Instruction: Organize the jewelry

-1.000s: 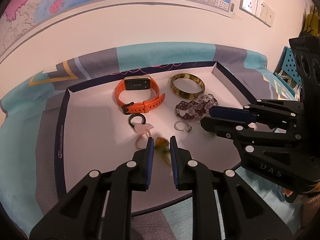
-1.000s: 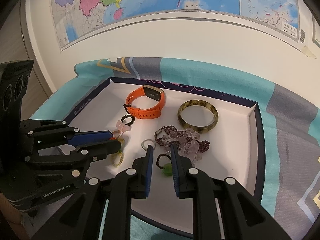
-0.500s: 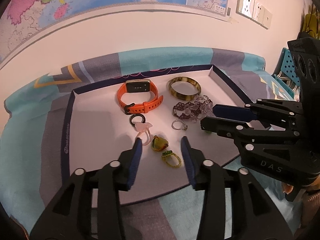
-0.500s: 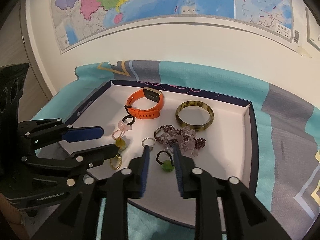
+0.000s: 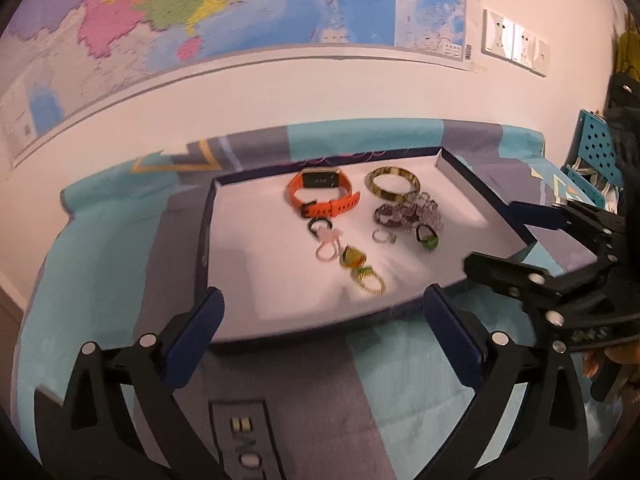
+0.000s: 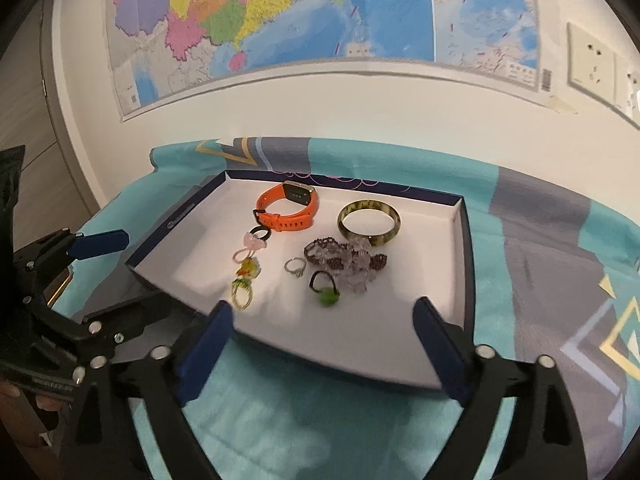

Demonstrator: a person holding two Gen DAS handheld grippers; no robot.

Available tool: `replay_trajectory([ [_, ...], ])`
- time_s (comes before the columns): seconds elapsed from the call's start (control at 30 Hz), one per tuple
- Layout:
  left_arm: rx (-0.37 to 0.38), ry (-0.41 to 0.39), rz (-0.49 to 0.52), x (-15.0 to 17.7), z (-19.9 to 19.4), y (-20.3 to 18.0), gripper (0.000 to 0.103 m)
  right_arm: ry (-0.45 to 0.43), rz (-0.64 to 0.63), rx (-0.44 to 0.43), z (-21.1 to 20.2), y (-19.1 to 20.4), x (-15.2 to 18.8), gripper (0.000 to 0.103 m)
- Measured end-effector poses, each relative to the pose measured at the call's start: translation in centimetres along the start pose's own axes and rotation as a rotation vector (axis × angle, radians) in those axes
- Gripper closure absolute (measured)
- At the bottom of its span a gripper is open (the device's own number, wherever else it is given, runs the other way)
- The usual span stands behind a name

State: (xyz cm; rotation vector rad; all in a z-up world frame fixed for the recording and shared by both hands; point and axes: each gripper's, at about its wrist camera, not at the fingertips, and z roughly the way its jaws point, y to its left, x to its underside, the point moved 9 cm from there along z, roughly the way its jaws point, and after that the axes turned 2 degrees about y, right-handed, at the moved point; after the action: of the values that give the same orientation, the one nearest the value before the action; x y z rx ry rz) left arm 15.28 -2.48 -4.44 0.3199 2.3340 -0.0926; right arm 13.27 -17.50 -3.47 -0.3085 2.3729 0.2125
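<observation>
The left gripper [image 5: 322,320] hangs with its jaws spread wide and empty, short of the near rim of the one white tray [image 6: 400,352]. Inside the tray, from left to right, lie a column of four small rings [image 6: 246,270], one orange watch [image 6: 289,210], one silver ring [image 6: 295,267], one green-stone ring [image 6: 326,290], one beaded bracelet heap [image 6: 346,260] and one tortoiseshell bangle [image 6: 369,222]. The right gripper [image 6: 322,330] is likewise wide open, holding nothing.
</observation>
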Motion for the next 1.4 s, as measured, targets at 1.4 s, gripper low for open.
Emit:
replay_trajectory([
  [1.4, -0.115, 0.028, -0.118, 6.5, -4.5, 0.7, 0.005, 0.002, 0.023, 0.033, -4.3, 3.6, 6.6, 0.007],
])
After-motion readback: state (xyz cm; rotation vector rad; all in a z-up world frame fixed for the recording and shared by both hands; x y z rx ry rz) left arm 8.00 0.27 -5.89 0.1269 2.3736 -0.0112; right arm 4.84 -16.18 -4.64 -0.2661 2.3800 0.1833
